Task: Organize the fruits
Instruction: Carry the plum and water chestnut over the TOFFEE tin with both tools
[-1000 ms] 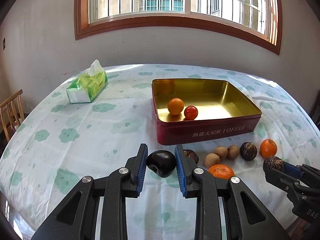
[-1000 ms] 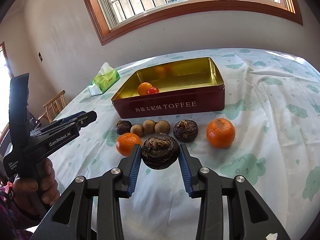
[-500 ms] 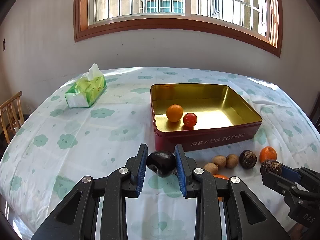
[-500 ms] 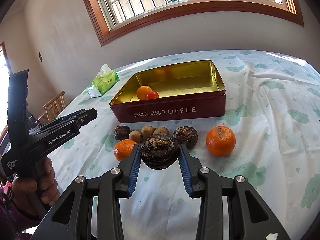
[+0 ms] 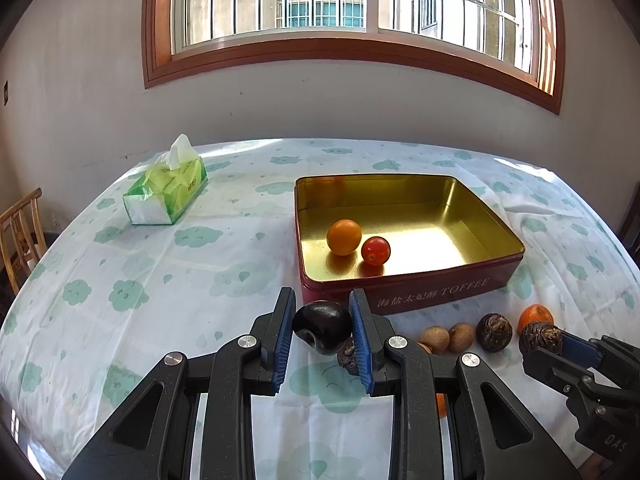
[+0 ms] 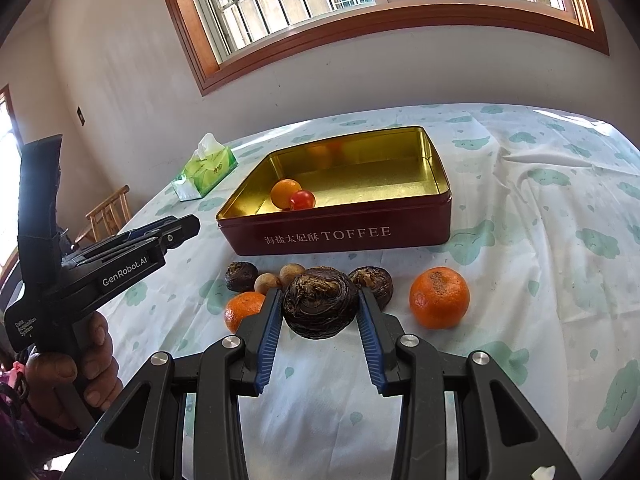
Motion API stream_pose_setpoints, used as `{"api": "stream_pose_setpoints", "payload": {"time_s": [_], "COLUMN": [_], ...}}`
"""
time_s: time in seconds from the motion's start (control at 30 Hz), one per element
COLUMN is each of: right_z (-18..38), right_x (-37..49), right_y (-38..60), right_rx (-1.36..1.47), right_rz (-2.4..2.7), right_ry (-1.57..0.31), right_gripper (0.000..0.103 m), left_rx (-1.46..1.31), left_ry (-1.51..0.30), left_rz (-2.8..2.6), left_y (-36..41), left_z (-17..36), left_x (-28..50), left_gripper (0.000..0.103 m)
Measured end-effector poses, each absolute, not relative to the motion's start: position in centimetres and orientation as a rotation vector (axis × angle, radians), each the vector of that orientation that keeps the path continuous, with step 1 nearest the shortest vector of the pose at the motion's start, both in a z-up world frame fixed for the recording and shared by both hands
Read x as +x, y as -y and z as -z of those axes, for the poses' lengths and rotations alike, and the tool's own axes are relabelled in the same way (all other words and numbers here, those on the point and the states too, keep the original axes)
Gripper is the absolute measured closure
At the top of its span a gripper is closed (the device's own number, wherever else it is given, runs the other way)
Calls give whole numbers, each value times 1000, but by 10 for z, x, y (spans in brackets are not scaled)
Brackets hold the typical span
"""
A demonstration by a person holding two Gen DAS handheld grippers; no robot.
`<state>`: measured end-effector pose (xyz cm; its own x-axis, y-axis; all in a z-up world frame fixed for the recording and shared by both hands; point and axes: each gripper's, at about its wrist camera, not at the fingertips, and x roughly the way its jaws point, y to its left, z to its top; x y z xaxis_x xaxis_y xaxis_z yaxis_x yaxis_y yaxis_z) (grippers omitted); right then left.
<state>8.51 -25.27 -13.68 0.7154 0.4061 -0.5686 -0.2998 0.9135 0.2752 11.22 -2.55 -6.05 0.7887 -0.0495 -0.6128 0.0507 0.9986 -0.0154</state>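
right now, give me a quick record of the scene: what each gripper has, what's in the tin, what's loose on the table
left gripper: shut on smooth dark purple fruit
right gripper: shut on rough dark brown water chestnut
red toffee tin: holds small orange and red cherry tomato
loose on table: large mandarin, another mandarin
tissue pack: left of tin

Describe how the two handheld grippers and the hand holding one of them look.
Both are black plastic clamps with silver rivets and ribbed blue pads on the fingers. The left gripper body, seen from the right wrist, carries white "GenRobot.AI" lettering and a small "Data Acquisition System" label. The hand wraps its black pistol handle. The right gripper matches it.
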Motion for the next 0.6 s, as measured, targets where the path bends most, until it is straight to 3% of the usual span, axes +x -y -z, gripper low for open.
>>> {"api": "stream_pose_setpoints", "payload": {"time_s": [0.6], "right_z": [129], "right_x": [90], "right_y": [259], "right_rx": [171], "right_rz": [-384], "right_ry": [-644], "right_gripper": [67], "left_rx": [5], "left_ry": [-646], "left_rz": [60], "left_y": [34], "left_z": [52], "left_x": [126], "left_gripper": [74]}}
